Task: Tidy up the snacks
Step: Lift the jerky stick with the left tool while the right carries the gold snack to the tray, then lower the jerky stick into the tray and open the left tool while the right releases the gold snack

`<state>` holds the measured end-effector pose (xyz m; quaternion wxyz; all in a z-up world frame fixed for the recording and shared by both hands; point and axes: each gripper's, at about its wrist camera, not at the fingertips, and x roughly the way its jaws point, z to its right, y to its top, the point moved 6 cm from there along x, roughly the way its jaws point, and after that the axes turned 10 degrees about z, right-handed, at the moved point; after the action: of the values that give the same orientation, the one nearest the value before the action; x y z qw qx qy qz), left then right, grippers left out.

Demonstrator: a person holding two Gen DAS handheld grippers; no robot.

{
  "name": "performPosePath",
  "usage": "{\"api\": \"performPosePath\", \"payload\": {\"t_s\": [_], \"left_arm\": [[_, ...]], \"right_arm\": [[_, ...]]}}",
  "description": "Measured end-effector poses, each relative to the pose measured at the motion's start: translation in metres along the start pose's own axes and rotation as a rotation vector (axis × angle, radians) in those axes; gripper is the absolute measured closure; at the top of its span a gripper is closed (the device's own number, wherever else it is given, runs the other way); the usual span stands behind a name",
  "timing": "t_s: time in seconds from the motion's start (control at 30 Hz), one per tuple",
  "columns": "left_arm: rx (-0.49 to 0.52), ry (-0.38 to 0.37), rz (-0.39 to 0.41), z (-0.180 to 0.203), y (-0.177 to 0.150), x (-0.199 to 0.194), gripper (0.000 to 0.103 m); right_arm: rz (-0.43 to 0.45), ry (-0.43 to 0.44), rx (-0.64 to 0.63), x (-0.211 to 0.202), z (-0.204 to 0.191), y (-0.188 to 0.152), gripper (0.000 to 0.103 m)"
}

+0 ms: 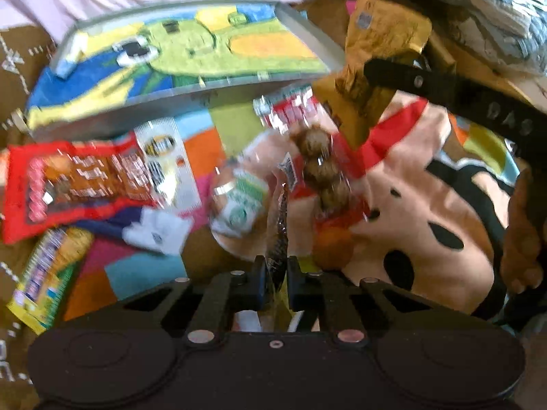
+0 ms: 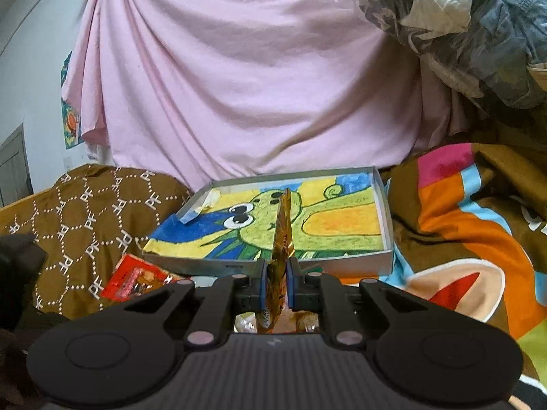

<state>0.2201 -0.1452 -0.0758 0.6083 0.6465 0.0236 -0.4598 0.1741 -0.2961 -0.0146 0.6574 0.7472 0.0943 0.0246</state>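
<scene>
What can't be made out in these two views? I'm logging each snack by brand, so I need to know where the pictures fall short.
- Left wrist view: motion blur smears the print on the red packet and the clear pack held by the left gripper.
- Right wrist view: the gold packet in the right gripper shows edge-on, its face hidden.
- Right wrist view: the tray is partly blocked by that packet.

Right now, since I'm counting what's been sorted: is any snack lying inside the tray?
No: the tray shows only its painted bottom, and the gold packet in front of it is clamped in the right gripper.
</scene>
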Motion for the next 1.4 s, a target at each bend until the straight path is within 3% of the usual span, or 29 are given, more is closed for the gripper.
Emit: {"api": "performPosePath", "payload": {"t_s": [0.13, 0.3, 0.53, 0.83, 1.13, 1.2, 1.3, 1.37, 1.4], "left_arm": [[-0.014, 0.044, 0.036, -0.006, 0.018, -0.006, 0.091], [-0.051, 0.096, 0.172, -0.02, 0.056, -0.016, 0.091], [-0.135, 0.177, 0.294, -0.045, 0.114, 0.004, 0.091], [-0.203, 0.205, 0.289, -0.064, 0.151, 0.067, 0.091], [-0.19, 0.246, 0.254, -0.074, 0.148, 0.093, 0.09], [-0.186, 0.267, 0.245, -0.076, 0.148, 0.093, 0.088], [-0.198, 0.308, 0.23, -0.08, 0.145, 0.092, 0.075], [-0.209, 0.314, 0.23, -0.081, 0.143, 0.089, 0.059], [-0.217, 0.322, 0.231, -0.083, 0.142, 0.088, 0.054]], "right_arm": [[0.032, -0.007, 0.022, 0.006, 0.007, 0.005, 0.09], [0.08, -0.01, 0.05, 0.02, 0.015, 0.015, 0.09], [0.127, 0.01, 0.108, 0.061, 0.021, 0.028, 0.09], [0.042, 0.007, 0.208, 0.109, 0.036, 0.016, 0.09], [-0.068, -0.074, 0.274, 0.129, 0.064, -0.002, 0.089], [-0.079, -0.104, 0.263, 0.129, 0.066, -0.003, 0.083], [-0.088, -0.135, 0.241, 0.127, 0.067, 0.0, 0.069], [-0.091, -0.154, 0.21, 0.125, 0.067, 0.002, 0.047], [-0.09, -0.166, 0.188, 0.124, 0.066, 0.003, 0.043]]}}
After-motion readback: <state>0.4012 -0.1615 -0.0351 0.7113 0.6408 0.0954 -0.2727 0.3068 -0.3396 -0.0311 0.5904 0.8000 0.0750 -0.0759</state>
